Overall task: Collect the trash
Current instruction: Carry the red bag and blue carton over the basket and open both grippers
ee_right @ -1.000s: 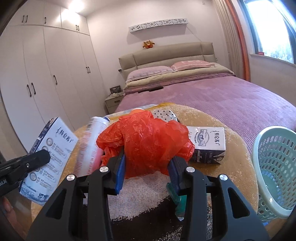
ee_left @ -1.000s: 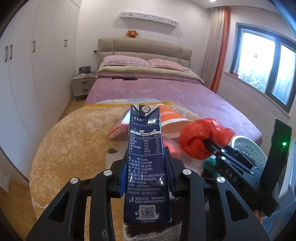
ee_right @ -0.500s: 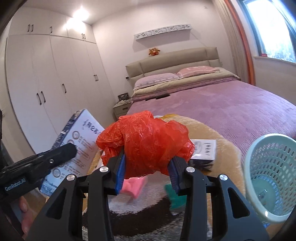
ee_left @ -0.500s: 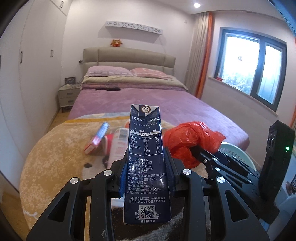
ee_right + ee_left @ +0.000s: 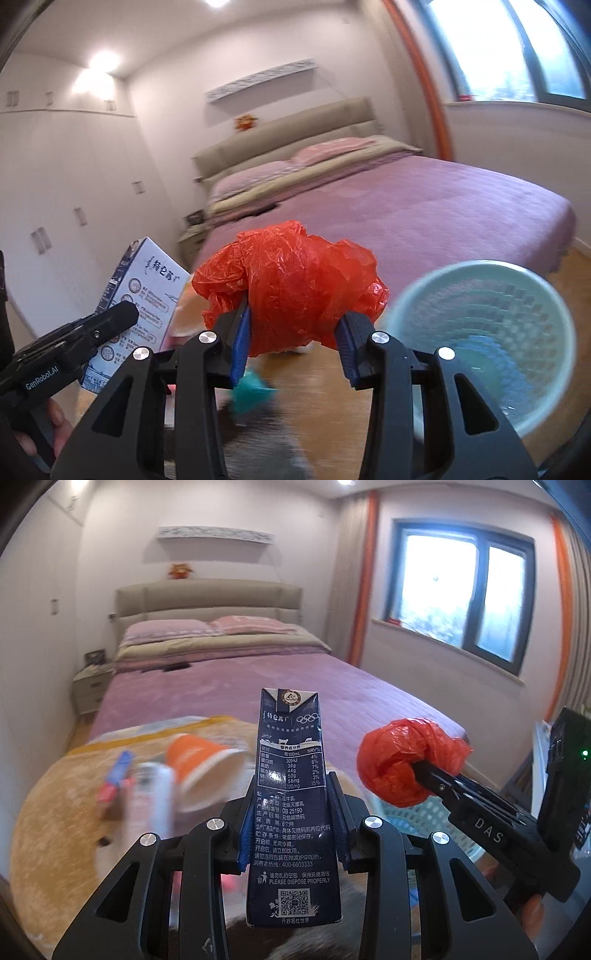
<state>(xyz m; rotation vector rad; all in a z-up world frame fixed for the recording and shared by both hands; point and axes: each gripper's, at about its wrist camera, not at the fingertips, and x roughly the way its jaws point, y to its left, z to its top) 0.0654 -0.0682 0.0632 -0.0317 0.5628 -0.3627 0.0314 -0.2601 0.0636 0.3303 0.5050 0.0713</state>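
My left gripper (image 5: pixel 291 812) is shut on a dark blue milk carton (image 5: pixel 291 801), held upright above the rug; the carton also shows in the right wrist view (image 5: pixel 144 295). My right gripper (image 5: pixel 293 332) is shut on a crumpled red plastic bag (image 5: pixel 291 291), also seen in the left wrist view (image 5: pixel 402 764). A pale green mesh basket (image 5: pixel 480 354) stands open on the floor just right of the red bag. On the round tan rug (image 5: pixel 55 812) lie an orange paper cup (image 5: pixel 199 764), a white bottle (image 5: pixel 151 801) and a small red-blue packet (image 5: pixel 114 779).
A bed with a purple cover (image 5: pixel 229 694) fills the room behind. A nightstand (image 5: pixel 88 686) stands left of it, white wardrobes (image 5: pixel 62 192) along the left wall, a window (image 5: pixel 461 598) on the right. A teal object (image 5: pixel 251 391) lies on the floor below the red bag.
Both grippers have risen and swung right with their loads. The basket has come closer in the right wrist view and now sits right beside the red bag.
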